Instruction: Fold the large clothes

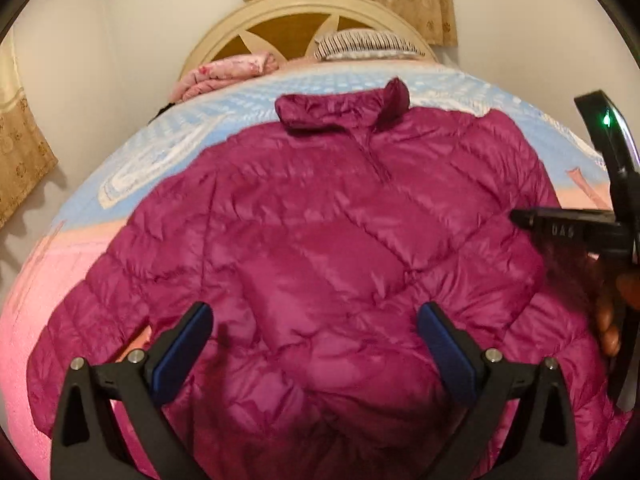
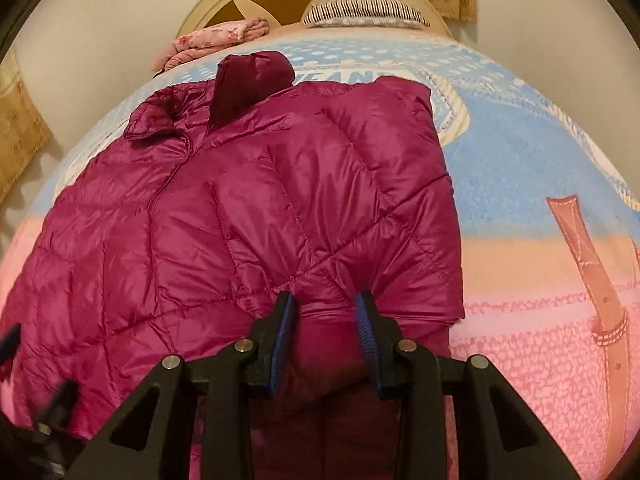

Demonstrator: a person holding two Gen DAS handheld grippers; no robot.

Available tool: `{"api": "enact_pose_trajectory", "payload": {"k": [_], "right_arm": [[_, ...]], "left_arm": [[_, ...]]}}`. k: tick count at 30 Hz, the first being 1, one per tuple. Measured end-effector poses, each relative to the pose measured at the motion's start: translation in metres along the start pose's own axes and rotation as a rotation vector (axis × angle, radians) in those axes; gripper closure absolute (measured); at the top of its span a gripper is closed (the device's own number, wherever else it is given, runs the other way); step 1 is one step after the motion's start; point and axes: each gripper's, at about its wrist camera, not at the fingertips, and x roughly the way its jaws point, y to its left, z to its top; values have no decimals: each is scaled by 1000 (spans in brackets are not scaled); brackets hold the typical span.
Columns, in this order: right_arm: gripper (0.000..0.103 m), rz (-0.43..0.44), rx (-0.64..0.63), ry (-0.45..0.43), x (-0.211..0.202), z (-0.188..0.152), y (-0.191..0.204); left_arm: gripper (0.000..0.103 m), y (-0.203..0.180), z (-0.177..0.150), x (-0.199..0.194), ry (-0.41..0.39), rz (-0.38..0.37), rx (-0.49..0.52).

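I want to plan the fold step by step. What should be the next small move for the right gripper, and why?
Probably carry the pinched fabric toward the jacket's middle. The right gripper is shut on a fold at its right edge, already partly folded over, while the left gripper hovers open.

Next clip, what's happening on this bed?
A person with a hand-held gripper in each hand is folding a magenta puffer jacket spread on the bed, collar toward the headboard. The right hand-held gripper is pinching a bunch of the jacket's fabric on the side already folded over the body. The left hand-held gripper hovers open above the jacket's lower middle, holding nothing. The fold is only partly done.
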Motion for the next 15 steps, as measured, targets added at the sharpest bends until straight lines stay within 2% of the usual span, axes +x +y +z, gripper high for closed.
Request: {"api": "enact_pose_trajectory", "payload": {"k": [4, 8, 10, 15], "right_arm": [[69, 8, -1, 10, -10, 4, -3], [69, 60, 55, -146, -51, 21, -9], [69, 53, 50, -184, -59, 34, -8], [69, 6, 90, -134, -26, 71, -21]], "left_arm": [[0, -7, -4, 19, 50, 20, 51], [0, -12, -9, 25, 60, 31, 73], [0, -13, -9, 26, 60, 33, 76], [0, -5, -10, 31, 73, -4, 31]]}}
